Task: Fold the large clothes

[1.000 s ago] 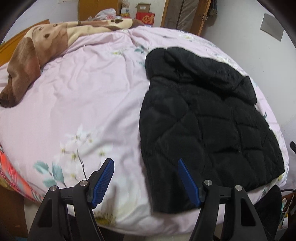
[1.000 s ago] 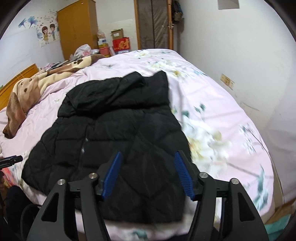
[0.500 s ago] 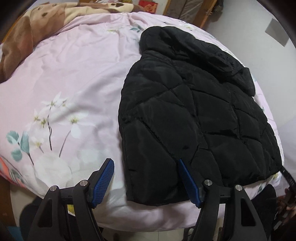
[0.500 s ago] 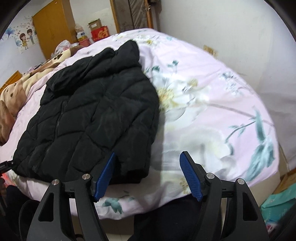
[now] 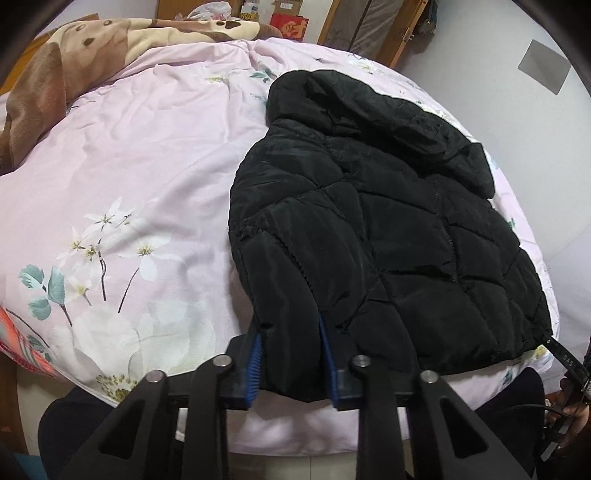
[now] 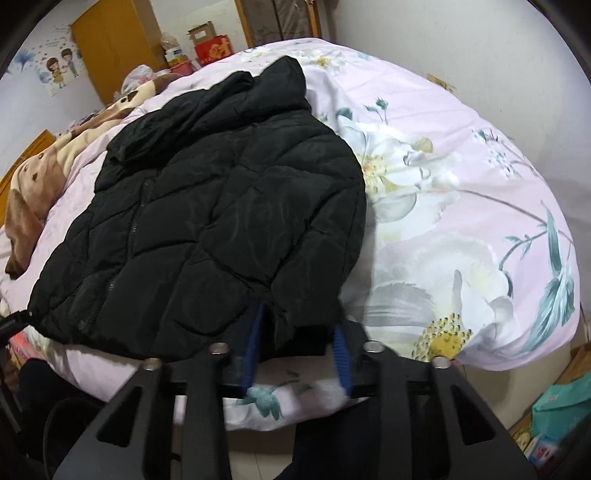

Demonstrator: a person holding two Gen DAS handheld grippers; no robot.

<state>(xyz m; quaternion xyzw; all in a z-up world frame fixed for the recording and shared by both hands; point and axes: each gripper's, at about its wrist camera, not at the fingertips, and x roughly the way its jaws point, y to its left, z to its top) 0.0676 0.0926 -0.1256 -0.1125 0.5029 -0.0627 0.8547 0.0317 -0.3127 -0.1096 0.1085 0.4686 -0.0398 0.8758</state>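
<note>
Left wrist view: black quilted jacket [image 5: 388, 236] lies flat on the pink floral bedspread [image 5: 140, 177], filling center and right of frame, hood toward upper center, hem toward the bottom. The left gripper [image 5: 291, 363] sits at bottom center; its blue pads [image 5: 254, 365] are pinched in on the jacket's lower-left hem corner, fabric bunched between the fingers and hanging just past them. Brown-and-cream blanket [image 5: 55, 66] is in the upper left; a red box [image 5: 290, 27] sits at top center. Right wrist view: the same jacket [image 6: 221, 206] takes up center and left of frame, hood at upper center, zipper running down the left part. The right gripper [image 6: 299, 354] at bottom center has the jacket's lower-right hem corner between its fingers, blue pads [image 6: 341, 360] close on either side, clamped on the cloth though the edges are blurred. Bedspread's [image 6: 461, 206] big flower print fills the right half; orange wardrobe [image 6: 114, 48] is at upper left.
</note>
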